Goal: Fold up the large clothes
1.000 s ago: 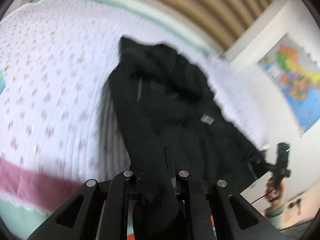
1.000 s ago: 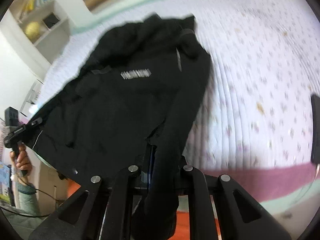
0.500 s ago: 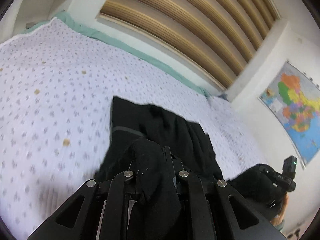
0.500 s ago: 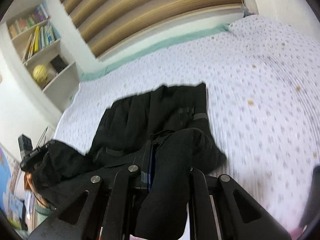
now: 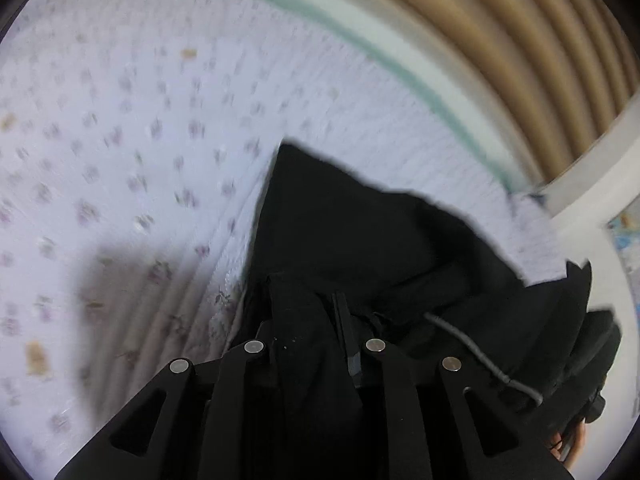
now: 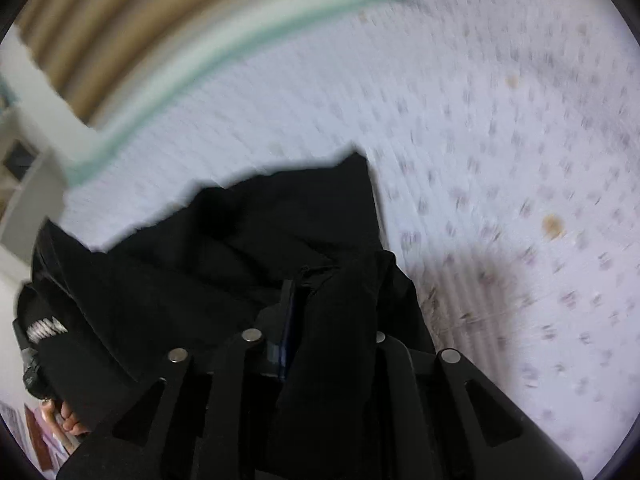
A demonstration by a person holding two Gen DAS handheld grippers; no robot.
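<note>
Left gripper [image 5: 316, 320] low in frame, jaws opening, black cloth bunched between them. Black garment [image 5: 360, 232] spread beyond, upper corner lying on a white floral quilt [image 5: 132, 140]. Grey cord [image 5: 476, 356] trailing across the cloth at right. Other gripper [image 5: 592, 360] at far right edge, wrapped in the same garment. Green band [image 5: 360, 40] along the quilt's far edge, tan slats [image 5: 500, 20] above. Everything blurred.

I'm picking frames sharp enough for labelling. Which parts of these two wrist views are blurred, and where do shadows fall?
Left wrist view: the floral white quilt is streaked by motion blur, the black jacket edge is soft, and a grey shadow lies at lower left. Right wrist view: the quilt and the tan slatted headboard smear badly, with a shadow right of the jacket. The gripper frames stay sharp.
</note>
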